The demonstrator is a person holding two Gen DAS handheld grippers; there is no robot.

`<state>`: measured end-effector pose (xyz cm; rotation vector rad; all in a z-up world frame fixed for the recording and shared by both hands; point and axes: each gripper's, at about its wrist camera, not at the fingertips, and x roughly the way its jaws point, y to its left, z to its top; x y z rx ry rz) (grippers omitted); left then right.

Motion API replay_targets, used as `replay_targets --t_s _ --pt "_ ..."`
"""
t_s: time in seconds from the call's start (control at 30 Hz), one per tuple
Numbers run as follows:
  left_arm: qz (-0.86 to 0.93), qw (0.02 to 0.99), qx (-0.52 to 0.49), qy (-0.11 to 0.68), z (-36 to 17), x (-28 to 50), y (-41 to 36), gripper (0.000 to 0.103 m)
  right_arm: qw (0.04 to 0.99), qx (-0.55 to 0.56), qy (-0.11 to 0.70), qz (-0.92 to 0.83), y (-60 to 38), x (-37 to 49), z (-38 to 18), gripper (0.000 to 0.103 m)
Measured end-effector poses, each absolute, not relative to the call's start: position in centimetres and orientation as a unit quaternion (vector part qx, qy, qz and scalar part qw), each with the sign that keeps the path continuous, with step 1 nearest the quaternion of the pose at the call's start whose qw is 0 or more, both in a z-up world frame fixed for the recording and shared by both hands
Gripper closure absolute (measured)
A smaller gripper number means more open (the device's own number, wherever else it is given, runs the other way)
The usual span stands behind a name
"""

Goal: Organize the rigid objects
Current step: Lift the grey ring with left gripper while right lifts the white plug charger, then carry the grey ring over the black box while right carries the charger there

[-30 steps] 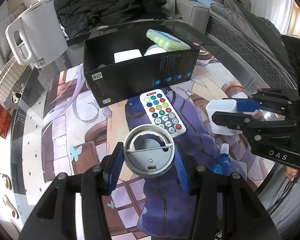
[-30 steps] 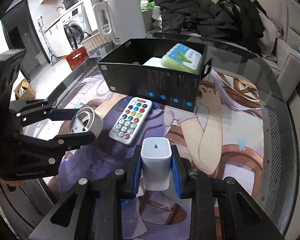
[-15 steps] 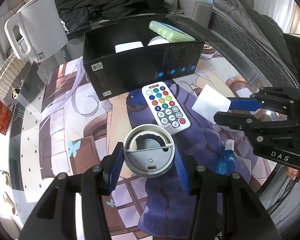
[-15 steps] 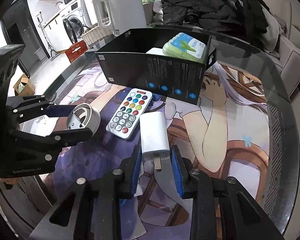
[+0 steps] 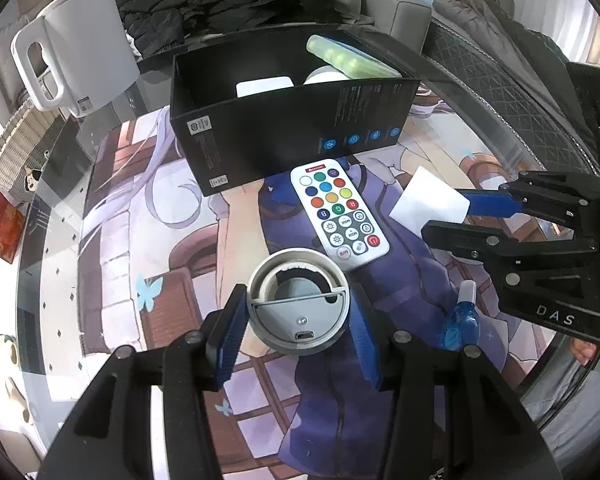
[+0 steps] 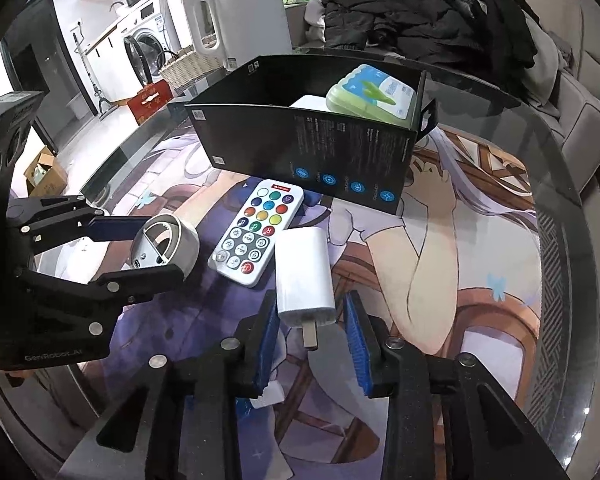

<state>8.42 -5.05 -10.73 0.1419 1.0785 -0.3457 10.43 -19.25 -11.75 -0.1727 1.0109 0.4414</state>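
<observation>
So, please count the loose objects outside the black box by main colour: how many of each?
White: 2, the flat white remote control with coloured buttons and the white rectangular plug charger.
Grey: 1, the round grey plastic ring device.
Blue: 1, the small clear blue bottle.
Total: 4.

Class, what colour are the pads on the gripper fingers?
Blue pads, clearest in the right wrist view.

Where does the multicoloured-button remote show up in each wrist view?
Left wrist view: remote lies at centre, right of middle, just in front of the black box.
Right wrist view: remote lies centre-left, below the black box.
Shared landmark: the black box, directly behind the remote in both.
</observation>
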Motion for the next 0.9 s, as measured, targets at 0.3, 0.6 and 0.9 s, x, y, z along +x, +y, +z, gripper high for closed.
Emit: replay_targets --t_s 0.3,0.6,0.9 --pt "-0.167 0.842 0.073 0.507 -10.7 8.1 -5.1 0.055 0.852 -0.087 0.469 0.216 -18.6 10.2 -11.3 0.075" --pt "-0.165 0.858 0.072 0.481 -9.2 8.1 -5.0 0.055 0.864 -0.076 0.441 0.230 -18.8 9.3 -9.7 0.077" --pt "-0.148 0.895 0.063 0.417 -6.3 7.8 -4.5 0.055 0.887 -0.068 0.391 0.238 -18.4 8.4 -6.9 0.077"
